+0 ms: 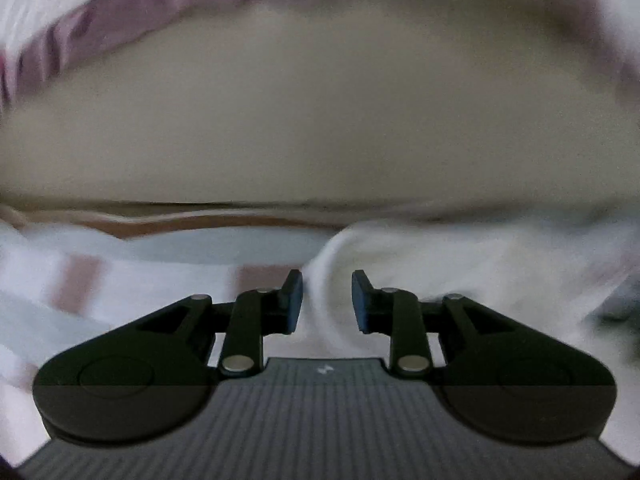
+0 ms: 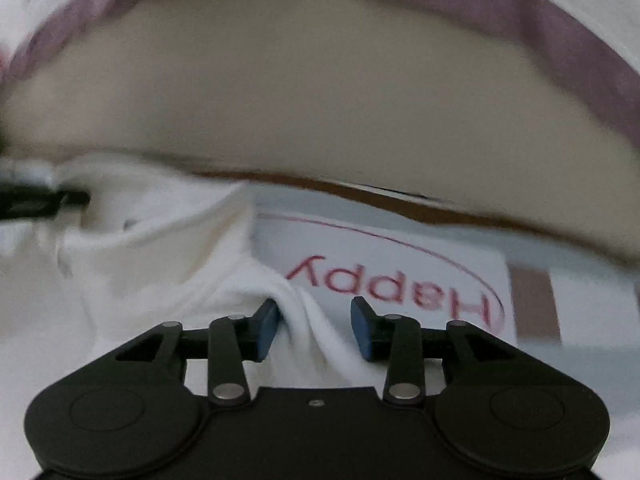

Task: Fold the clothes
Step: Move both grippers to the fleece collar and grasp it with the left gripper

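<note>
Both views are blurred. The left claw stands part open, white cloth bunched between its pads, unpinched. The right claw gapes likewise over a fold of it. At two o'clock lies a "Happy" print. Beyond, a beige surface and mauve band, unclear.

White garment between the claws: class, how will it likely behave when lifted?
Probably floppy: the white garment already lies in soft ridges and folds. A raised fold stands between the open fingers of the right claw, so it should pinch easily. Likely light, sagging either side of the grip.
</note>
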Demonstrator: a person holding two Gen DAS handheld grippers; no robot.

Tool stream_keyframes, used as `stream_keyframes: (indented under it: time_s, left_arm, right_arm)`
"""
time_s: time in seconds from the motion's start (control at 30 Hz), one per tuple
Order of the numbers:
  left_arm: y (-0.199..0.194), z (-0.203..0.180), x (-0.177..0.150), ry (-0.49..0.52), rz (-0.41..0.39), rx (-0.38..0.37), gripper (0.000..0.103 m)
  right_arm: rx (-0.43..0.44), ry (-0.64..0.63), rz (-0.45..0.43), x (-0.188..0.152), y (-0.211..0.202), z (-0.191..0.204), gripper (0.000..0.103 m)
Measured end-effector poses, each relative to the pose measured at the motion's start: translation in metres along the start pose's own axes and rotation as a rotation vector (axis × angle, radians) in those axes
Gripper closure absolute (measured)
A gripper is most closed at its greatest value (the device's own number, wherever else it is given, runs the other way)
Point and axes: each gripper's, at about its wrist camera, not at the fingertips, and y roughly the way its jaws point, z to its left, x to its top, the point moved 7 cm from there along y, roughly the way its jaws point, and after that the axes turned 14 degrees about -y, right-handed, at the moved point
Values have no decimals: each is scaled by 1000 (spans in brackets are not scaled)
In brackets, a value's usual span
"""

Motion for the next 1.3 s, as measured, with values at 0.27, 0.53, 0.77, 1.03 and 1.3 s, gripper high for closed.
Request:
stream_keyframes:
  time_s: [0.27,0.53,0.77,1.03,1.3]
  left_arm:
    - [-68,-38,-18,110,25,-232,77]
    - [-53,-88,-75,317,105,-157,60]
    - [-5,-102,-71,392,149,-16,88]
    - [2,-82,-63,354,11,242,90]
    - [18,-77,-66,279,71,310,86]
  right_arm:
    - [179,402,-146,-71,-116,-52,59]
    - [175,236,-253,-163,-187,-82,57]
    - [90,394,-197,-176,-170,-116,57]
    - [7,300,-166,-189,-165,-126,57]
    - [-201,290,-62,-199,-169,-177,56]
